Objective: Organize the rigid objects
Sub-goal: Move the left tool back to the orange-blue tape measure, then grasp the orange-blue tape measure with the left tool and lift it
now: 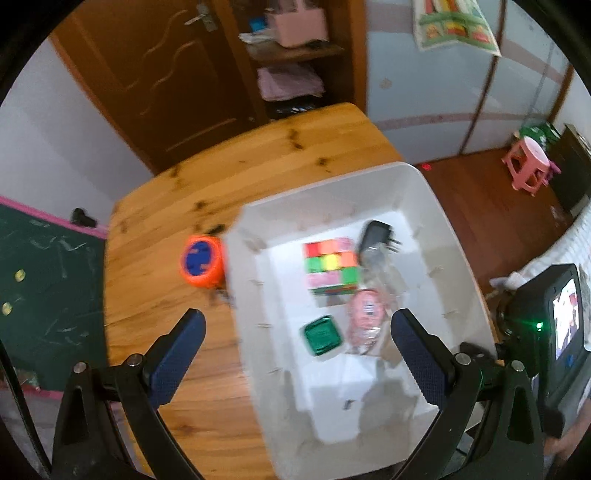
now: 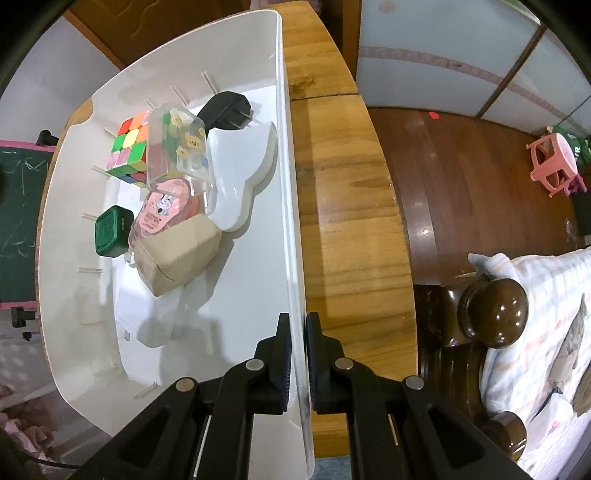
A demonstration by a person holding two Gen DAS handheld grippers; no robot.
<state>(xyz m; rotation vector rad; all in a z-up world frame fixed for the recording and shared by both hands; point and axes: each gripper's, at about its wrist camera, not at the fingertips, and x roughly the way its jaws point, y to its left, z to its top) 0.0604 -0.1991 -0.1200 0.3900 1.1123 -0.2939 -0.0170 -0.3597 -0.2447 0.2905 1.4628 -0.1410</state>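
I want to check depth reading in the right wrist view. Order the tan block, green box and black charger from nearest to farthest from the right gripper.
From the right gripper:
1. Tan block, mid-bin, nearest.
2. Green box, farther left.
3. Black charger, at the far end.

You've got a wooden table (image 1: 229, 173) w/ brown door (image 1: 155, 74) behind it, pink stool (image 1: 528, 166) on wood floor (image 2: 461, 192) to its right, bed (image 2: 535, 332) nearer.

Nothing is reading clearly in either view. The pink packet (image 2: 162, 210) in the white bin (image 2: 258, 258) is carrying a cartoon figure and some printed lines too small to make out. The poster (image 1: 456, 24) hanging on the wall is showing coloured panels, its lettering blurring beyond reading.
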